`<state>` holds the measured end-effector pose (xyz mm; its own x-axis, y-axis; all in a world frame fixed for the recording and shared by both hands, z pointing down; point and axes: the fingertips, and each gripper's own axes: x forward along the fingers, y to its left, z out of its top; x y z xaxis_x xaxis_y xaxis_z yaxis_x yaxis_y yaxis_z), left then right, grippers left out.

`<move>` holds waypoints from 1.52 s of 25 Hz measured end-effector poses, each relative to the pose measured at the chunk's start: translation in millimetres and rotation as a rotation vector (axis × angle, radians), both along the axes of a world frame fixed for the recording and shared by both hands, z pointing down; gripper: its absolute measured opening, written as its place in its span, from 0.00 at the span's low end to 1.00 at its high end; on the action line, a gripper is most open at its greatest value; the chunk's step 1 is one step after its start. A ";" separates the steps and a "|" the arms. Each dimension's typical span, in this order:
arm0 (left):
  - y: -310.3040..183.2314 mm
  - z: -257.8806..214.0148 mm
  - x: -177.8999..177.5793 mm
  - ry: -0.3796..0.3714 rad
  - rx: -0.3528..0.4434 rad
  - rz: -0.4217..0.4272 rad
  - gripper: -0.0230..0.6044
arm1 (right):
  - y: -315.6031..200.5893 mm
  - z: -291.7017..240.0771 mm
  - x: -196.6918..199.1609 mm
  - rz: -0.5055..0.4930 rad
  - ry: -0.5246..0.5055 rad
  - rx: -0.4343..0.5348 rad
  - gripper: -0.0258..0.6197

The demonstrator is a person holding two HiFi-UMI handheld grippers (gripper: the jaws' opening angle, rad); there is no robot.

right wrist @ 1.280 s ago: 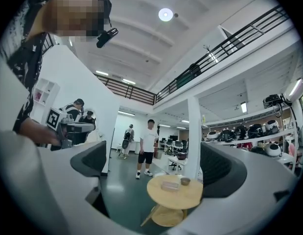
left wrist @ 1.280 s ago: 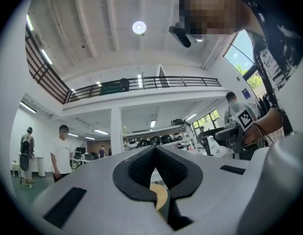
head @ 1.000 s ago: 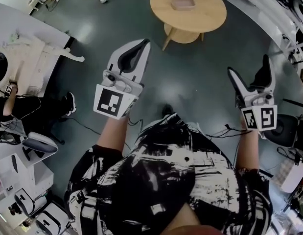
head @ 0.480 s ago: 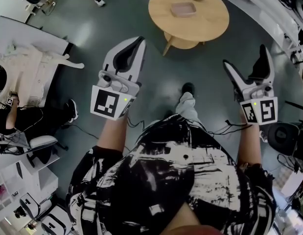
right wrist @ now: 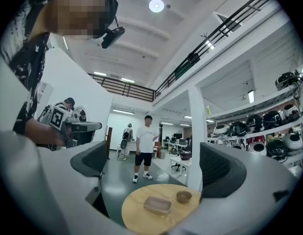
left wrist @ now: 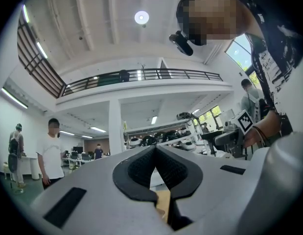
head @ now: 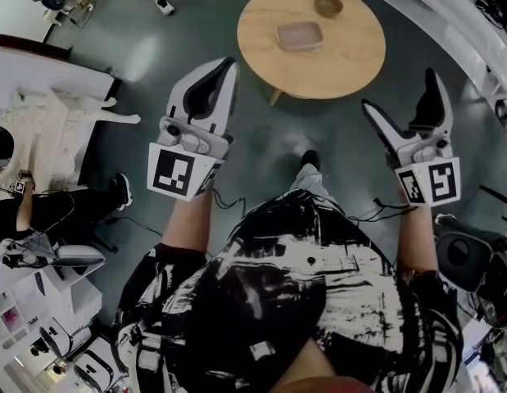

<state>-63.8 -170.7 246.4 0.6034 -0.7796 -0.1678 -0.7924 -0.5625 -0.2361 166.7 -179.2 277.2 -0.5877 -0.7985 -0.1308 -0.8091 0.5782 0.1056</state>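
Observation:
A round wooden table [head: 351, 56] stands on the dark floor ahead, carrying a shallow pinkish tray [head: 300, 35] and a small brown bowl [head: 328, 6]. My left gripper [head: 223, 65] is held in the air short of the table's left edge, its dark pads [left wrist: 141, 168] pressed together with nothing between them. My right gripper [head: 400, 95] hovers near the table's right edge, jaws wide apart and empty. Between them the right gripper view shows the table [right wrist: 136, 214], the tray [right wrist: 157, 204] and the bowl [right wrist: 183, 196].
A person in a white T-shirt [right wrist: 144, 146] stands beyond the table, also in the left gripper view [left wrist: 51, 151]. White desks [head: 40, 121] with a seated person [head: 15, 211] lie at the left. Shelves of helmets [right wrist: 273, 141] line the right. Cables trail on the floor.
The table has come closer and sits lower in the head view and larger in the right gripper view. Both grippers travelled forward with it; left stays shut, right stays open.

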 end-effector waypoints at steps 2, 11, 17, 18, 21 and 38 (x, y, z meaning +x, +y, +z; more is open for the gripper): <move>-25.4 0.2 13.2 -0.002 -0.004 -0.008 0.03 | -26.6 4.8 8.7 -0.022 0.004 -0.017 0.93; -105.1 -2.1 34.9 -0.014 -0.014 -0.062 0.03 | -124.2 12.7 23.8 -0.095 0.009 -0.039 0.93; -145.7 -4.1 20.0 -0.011 -0.009 -0.040 0.03 | -165.2 17.5 4.7 -0.083 0.010 -0.054 0.93; -153.5 -5.0 17.9 -0.008 -0.008 -0.031 0.03 | -171.4 18.3 1.9 -0.077 0.012 -0.058 0.93; -179.0 -4.4 10.0 0.000 -0.010 -0.009 0.03 | -192.1 23.2 -6.3 -0.057 0.019 -0.072 0.93; -279.9 15.1 -67.5 0.009 -0.040 0.103 0.03 | -285.0 167.0 -59.5 0.060 -0.001 -0.361 0.92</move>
